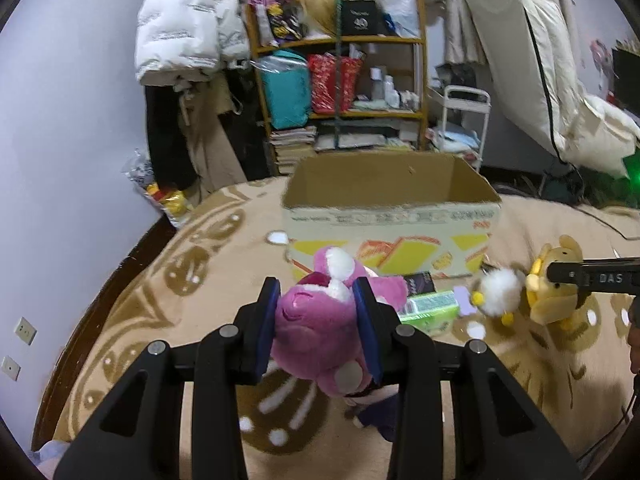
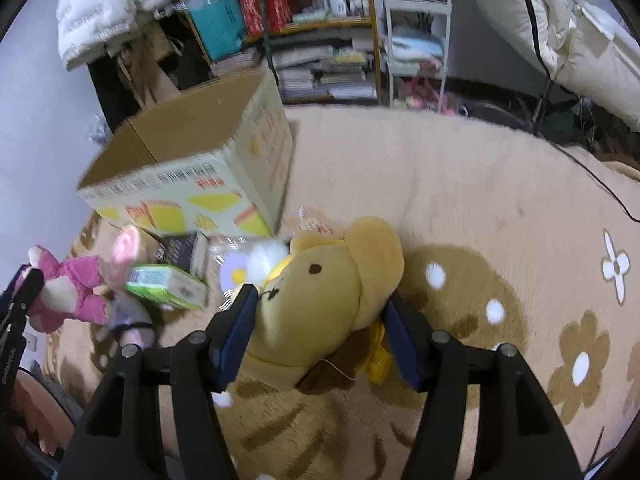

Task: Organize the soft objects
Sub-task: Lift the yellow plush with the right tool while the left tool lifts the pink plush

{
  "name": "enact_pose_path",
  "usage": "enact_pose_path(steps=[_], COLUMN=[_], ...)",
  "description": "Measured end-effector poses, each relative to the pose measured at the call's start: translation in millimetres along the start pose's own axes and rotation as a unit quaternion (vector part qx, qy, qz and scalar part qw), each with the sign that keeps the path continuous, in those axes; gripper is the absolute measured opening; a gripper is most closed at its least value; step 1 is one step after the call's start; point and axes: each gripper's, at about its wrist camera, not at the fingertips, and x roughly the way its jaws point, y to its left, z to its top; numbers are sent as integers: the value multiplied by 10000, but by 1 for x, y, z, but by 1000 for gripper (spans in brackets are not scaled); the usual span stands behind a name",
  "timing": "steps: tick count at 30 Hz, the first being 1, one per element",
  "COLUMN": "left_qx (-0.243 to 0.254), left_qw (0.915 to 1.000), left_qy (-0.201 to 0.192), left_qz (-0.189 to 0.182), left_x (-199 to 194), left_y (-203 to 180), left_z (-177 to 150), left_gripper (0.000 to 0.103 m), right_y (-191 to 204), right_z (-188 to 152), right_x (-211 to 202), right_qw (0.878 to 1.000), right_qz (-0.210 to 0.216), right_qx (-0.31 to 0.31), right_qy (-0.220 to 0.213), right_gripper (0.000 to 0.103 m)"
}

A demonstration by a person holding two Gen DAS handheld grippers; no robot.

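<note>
I am squeezing the pink plush toy [image 1: 320,320] between the fingers of my left gripper [image 1: 322,312], holding it above the beige patterned blanket [image 1: 160,312], just short of the open cardboard box [image 1: 392,216]. My right gripper [image 2: 320,332] is clamping its fingers on the yellow plush dog [image 2: 320,300], near a green packet [image 2: 168,284] and a white fluffy toy [image 2: 268,260] lying on the blanket.
</note>
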Motion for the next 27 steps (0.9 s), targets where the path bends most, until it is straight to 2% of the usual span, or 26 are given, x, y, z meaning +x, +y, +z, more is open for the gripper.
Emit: enact_pose_path(steps=[5, 9, 12, 16, 24, 27], left_qx=[-145, -316, -268, -247, -228, -192], left_qw=[9988, 9973, 9943, 9911, 9858, 9835], left_qy=[-350, -543, -862, -1181, -1561, -1702], left_qz=[297, 392, 567, 561, 571, 578], left_x=[-16, -24, -33, -41, -35, -26], left_y=[16, 30, 35, 43, 53, 52], left_z=[8, 16, 27, 45, 86, 101], left_gripper=[36, 36, 36, 36, 36, 36], right_y=[7, 15, 19, 28, 45, 52], right_z=[7, 15, 23, 35, 61, 71], right_x=[-20, -36, -49, -66, -88, -94], right_qw=[9981, 9945, 9904, 9849, 9750, 9713], right_qz=[261, 459, 566, 564, 788, 743], right_qx=[-40, -33, -35, -149, -549, -752], right_qy=[-553, -944, -1264, -1628, -2003, -2133], right_gripper=[66, 66, 66, 66, 66, 66])
